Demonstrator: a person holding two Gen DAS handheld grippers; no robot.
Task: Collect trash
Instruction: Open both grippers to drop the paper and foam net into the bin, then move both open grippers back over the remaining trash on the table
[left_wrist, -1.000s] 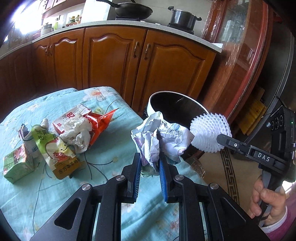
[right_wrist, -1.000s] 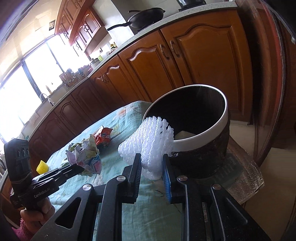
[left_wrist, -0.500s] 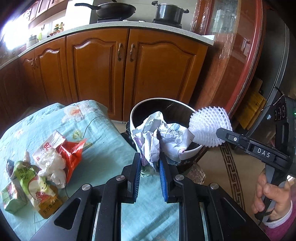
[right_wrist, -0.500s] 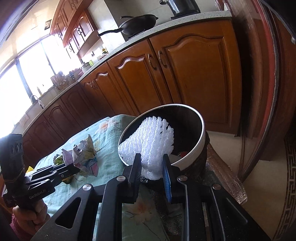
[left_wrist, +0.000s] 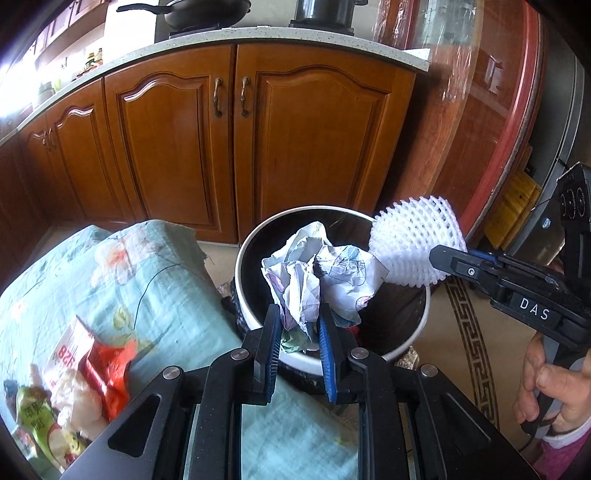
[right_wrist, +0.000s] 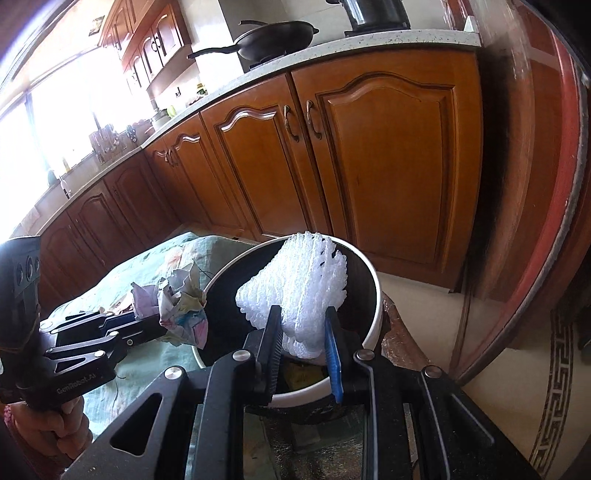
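Note:
My left gripper (left_wrist: 297, 325) is shut on a crumpled paper wad (left_wrist: 321, 273) and holds it over the mouth of the round bin (left_wrist: 255, 321), which has a white rim and a dark inside. My right gripper (right_wrist: 303, 332) is shut on a white foam fruit net (right_wrist: 295, 280), also above the bin (right_wrist: 373, 317). In the left wrist view the foam net (left_wrist: 415, 243) hangs at the bin's right rim. The right wrist view shows the paper wad (right_wrist: 181, 306) at the bin's left rim. Some trash lies at the bin's bottom.
More trash lies on the teal cloth-covered table (left_wrist: 122, 280): a red and white wrapper (left_wrist: 96, 354), a white crumpled piece (left_wrist: 77, 395) and a green pouch (left_wrist: 40, 424). Wooden cabinets (left_wrist: 229, 129) stand behind the bin. A red-rimmed round tabletop (left_wrist: 517, 110) leans at the right.
Both grippers have carried their loads rightwards off the table to above the bin. The bin now sits under both loads, and the table trash has slid to the lower left of the left wrist view.

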